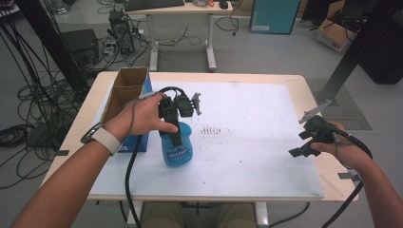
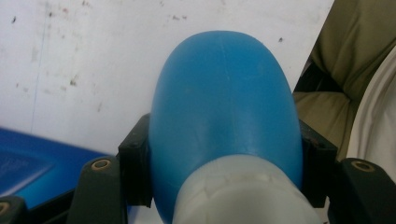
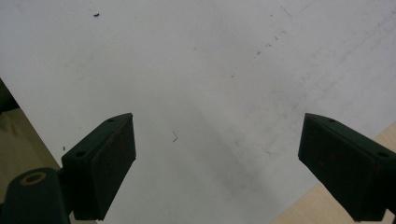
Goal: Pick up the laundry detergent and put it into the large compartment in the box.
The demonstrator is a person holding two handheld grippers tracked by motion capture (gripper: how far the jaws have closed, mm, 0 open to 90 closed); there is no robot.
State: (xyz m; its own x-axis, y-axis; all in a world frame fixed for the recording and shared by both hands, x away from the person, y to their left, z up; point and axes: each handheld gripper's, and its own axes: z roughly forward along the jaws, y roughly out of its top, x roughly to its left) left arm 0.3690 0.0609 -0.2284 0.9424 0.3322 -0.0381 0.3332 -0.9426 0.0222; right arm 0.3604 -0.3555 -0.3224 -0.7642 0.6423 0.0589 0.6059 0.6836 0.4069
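1. Left tool is clamped on the blue bottle, one black jaw pressed against each side of its body just above the pale cap end.
2. From the left tool's own camera, the blue bottle bulges out between the jaws, its rounded blue body pointing away over the white sheet and its whitish cap nearest the lens.
3. From above, the bottle stands upright at the left of the white sheet that covers the bench, just beside a blue box.
4. That blue box sits at the bench's left edge, with an open-topped cardboard box standing against it.
5. A person's left hand wraps around the left tool's body; a pale watch strap is on that wrist.
6. Right tool hangs over the right edge of the sheet, well apart from the bottle, held in the right hand.
7. Its jaws stand wide apart with nothing between them; in the right tool's view, bare white sheet lies beneath the right tool, with a strip of wooden bench at the lower corner.
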